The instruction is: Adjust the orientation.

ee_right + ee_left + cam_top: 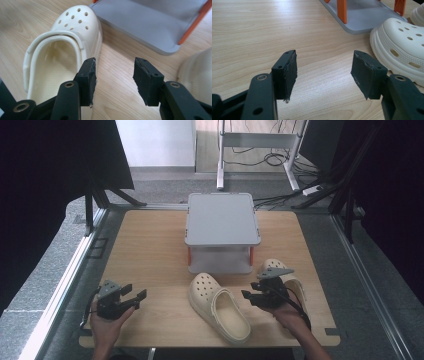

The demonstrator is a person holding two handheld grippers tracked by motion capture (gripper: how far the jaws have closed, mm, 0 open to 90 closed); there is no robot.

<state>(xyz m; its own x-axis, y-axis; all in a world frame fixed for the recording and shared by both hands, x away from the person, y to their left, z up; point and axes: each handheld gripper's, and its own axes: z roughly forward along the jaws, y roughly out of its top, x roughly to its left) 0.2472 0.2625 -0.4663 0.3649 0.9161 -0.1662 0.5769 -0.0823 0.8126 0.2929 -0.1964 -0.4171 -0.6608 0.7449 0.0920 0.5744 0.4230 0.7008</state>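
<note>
High view shows the right claw [250,295] spread and empty between two cream clogs on the counter [150,250]. The near clog [219,306] lies just to its left, toe toward the grey rack [222,220], heel toward the person. The left claw [137,296], also spread, sits well apart.

A light wooden table [150,250] stands on grey carpet [45,270]. Black curtains [45,160] flank both sides. Beyond the far edge, a white desk frame [260,142] stands among loose cables [272,157].
</note>
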